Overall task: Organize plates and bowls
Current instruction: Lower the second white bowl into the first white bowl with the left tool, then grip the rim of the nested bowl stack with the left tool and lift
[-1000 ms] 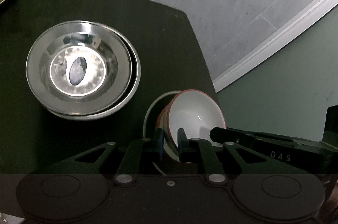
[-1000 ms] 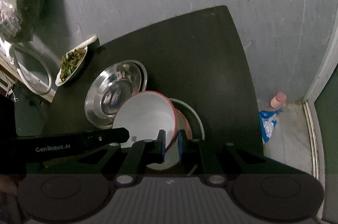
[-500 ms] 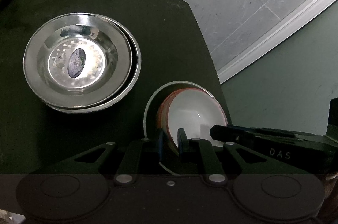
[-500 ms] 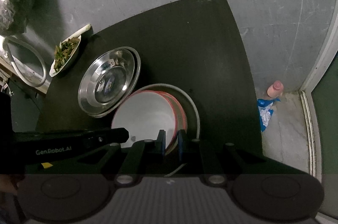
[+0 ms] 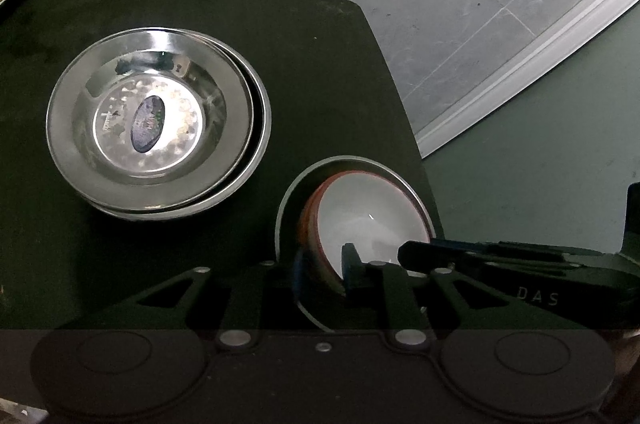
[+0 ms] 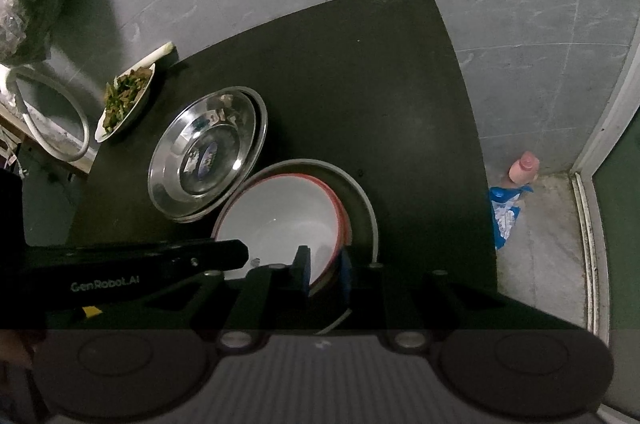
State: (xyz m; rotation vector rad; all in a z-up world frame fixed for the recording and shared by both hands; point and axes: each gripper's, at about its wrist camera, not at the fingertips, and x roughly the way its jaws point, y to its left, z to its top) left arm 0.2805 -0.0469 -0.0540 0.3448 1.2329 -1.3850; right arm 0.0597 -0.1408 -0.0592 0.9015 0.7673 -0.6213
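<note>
Red-rimmed white bowls [image 5: 368,224], nested in a small stack, now sit inside a grey-rimmed dark plate [image 6: 362,199] at the near right corner of the dark tabletop [image 5: 320,71], and that spot looks like the risky bit. Both tools straddle the stack's rim from opposite sides: the left gripper [image 5: 320,274] has the near wall of the bowls between its jaws, the right gripper [image 6: 325,270] has the other side, and both pairs of jaws are opening, only a narrow gap so far. Whether the pads have fully let go is hard to tell, so if either one drags while backing off, it could tip the stack or shove the plate, and the plate's rim is already near the table's right edge in the left wrist view, with bare grey floor [image 5: 440,3] below. Just beside it, toward the left, sits a stack of shiny stainless steel dishes [image 5: 156,127], nearly touching the plate in the right wrist view, so there's not much room to slide anything that way. At the far left corner there's a white dish of chopped greens [image 6: 126,99] hanging around, well apart. On the floor off the right edge: a pink bottle [image 6: 524,169] and a blue wrapper [image 6: 506,209], not in the way.
</note>
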